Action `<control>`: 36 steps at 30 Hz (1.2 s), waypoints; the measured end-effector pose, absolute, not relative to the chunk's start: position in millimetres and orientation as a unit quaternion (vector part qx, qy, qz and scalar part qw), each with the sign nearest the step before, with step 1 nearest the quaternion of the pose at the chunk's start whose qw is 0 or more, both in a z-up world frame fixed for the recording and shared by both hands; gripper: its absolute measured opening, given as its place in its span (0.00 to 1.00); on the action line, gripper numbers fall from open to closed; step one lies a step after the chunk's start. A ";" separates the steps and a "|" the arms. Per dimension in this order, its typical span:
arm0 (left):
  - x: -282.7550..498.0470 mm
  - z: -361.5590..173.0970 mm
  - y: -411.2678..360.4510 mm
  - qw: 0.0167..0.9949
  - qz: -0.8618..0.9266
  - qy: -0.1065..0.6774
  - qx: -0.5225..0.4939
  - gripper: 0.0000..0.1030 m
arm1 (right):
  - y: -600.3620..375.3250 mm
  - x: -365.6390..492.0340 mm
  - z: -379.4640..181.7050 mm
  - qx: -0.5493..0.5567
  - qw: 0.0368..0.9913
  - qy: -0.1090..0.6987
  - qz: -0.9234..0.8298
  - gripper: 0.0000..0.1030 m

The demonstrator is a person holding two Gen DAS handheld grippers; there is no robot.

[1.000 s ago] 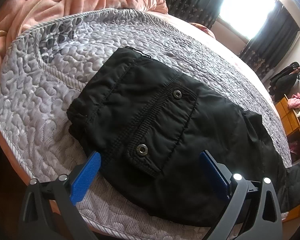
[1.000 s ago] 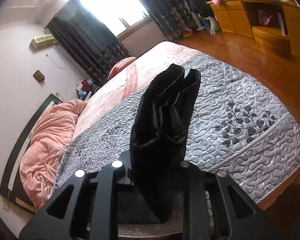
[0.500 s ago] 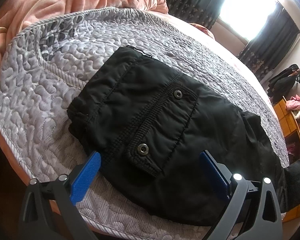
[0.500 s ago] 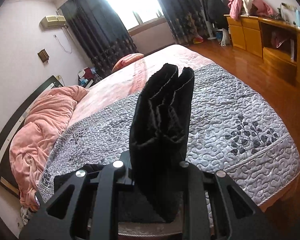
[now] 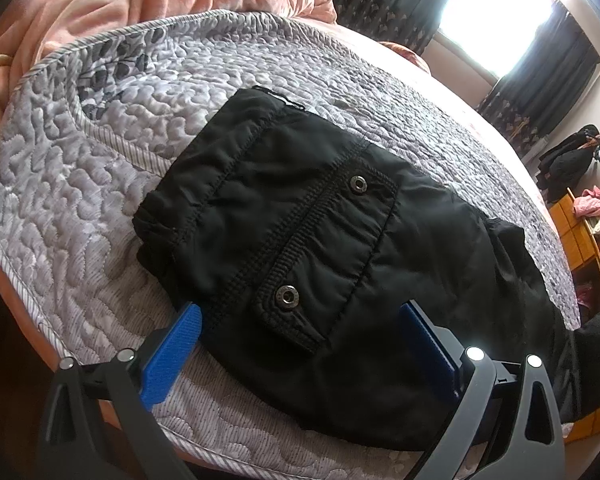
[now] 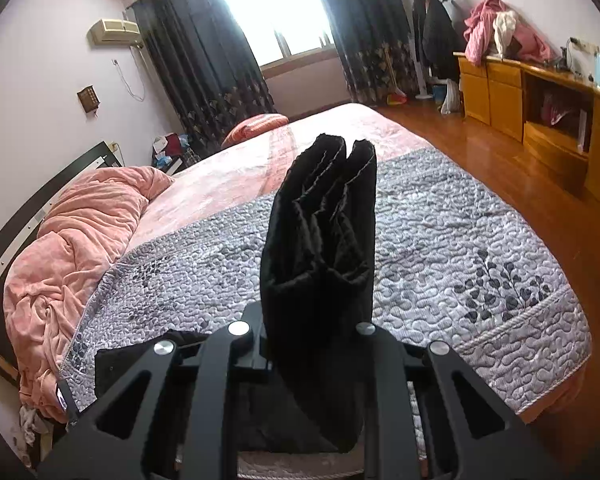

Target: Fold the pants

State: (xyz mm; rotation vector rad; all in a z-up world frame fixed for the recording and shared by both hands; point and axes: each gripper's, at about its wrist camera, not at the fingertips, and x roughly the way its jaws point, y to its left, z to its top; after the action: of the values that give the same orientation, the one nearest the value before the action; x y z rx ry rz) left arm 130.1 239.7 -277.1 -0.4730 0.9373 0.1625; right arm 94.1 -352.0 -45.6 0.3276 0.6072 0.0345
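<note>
Right wrist view: right gripper (image 6: pixel 314 320) clamps the pants' (image 6: pixel 320 248) bunched legs, blocking the bed's (image 6: pixel 440 240) middle. Only the left wrist view shows the released left gripper (image 5: pixel 300 320) straddling their waist on the bed.

A: I'm looking down my left gripper (image 5: pixel 300 332) now: two dark grey plastic arms with cut-out windows, each tipped by a bright blue ribbed finger pad (image 5: pixel 172 354).

B: Any hardware showing?

A: Round silver screw heads (image 5: pixel 475 354), two per arm; the right pair catches the light.

B: And the other one?

A: My right gripper (image 6: pixel 312 344) is matte black all over, same open-frame linkage, four silver screw caps (image 6: pixel 239 327) across the top. Its pads are hidden.
</note>
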 end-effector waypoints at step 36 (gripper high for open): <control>131.9 -279.4 241.8 0.861 0.073 0.451 -0.224 0.96 | -261.7 115.1 -52.8 -0.005 0.951 0.308 0.019 0.17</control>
State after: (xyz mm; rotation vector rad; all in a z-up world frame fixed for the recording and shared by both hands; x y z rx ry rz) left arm 131.9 241.8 -279.4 -0.4700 0.9469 0.1527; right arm 115.1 -261.7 -52.8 -0.0106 0.6264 0.0383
